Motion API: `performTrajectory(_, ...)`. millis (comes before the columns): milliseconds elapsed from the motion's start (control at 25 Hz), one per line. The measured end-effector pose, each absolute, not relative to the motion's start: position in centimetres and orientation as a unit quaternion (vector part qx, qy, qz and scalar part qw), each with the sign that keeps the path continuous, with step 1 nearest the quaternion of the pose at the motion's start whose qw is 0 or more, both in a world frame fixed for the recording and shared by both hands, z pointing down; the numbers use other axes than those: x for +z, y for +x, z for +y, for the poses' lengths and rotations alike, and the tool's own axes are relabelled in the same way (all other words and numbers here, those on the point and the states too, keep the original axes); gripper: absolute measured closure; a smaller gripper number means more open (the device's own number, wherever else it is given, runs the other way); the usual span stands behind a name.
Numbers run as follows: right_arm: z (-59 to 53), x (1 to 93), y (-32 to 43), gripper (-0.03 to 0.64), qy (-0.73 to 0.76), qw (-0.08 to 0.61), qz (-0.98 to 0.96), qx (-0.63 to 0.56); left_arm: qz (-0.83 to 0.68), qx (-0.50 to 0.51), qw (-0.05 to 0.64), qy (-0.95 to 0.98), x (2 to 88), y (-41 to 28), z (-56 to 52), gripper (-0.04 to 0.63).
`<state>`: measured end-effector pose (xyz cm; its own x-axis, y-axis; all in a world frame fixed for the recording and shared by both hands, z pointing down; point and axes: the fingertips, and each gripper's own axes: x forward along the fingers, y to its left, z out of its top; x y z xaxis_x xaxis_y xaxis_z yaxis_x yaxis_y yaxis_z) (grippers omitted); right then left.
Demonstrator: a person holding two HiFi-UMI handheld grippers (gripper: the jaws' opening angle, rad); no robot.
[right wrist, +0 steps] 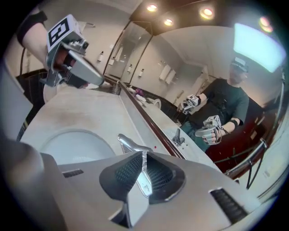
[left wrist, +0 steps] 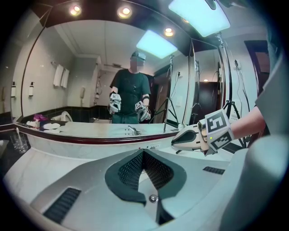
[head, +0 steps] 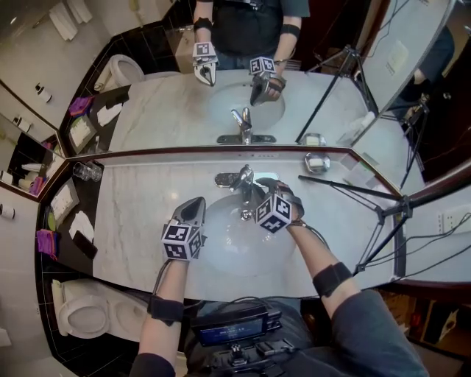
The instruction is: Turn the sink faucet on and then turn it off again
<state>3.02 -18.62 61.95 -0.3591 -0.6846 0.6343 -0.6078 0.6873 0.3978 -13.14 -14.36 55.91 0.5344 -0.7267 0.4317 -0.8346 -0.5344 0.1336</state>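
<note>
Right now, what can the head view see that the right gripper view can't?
Only the head view shows the small shiny dish beside the faucet and the black screen device at the person's waist. Only the right gripper view shows the ceiling lights and, up close, the right gripper shut on the faucet lever. Both show the sink basin, the mirror and the left gripper.

Count: 1 faucet (head: 229,179) at 12 o'clk, 1 basin (head: 235,252) ctr, 2 grippers (left gripper (head: 197,202), right gripper (head: 254,194)), 1 glass (head: 87,171) at 10, 1 toilet (head: 85,315) at 8, 1 tripod (head: 402,210) at 3.
</note>
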Motion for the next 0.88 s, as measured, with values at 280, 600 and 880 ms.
performTrajectory(280,-16.6,58.5,8.1,0.6,0.48,0.276,-0.827,0.1,-0.445,0.157,0.156,0.868,55.0,-11.8,-13.8,0.601)
performTrajectory(600,-13.0,57.1,12.8,0.6,0.531,0.134,-0.808,0.217,-0.443,0.141,0.165,0.87,54.4,-11.5,-13.0,0.601)
performTrajectory(880,-10.7,57.0,15.1,0.6,0.549,0.081,-0.793,0.251,-0.437,0.137,0.169,0.873,54.1,-11.7,-12.4,0.601)
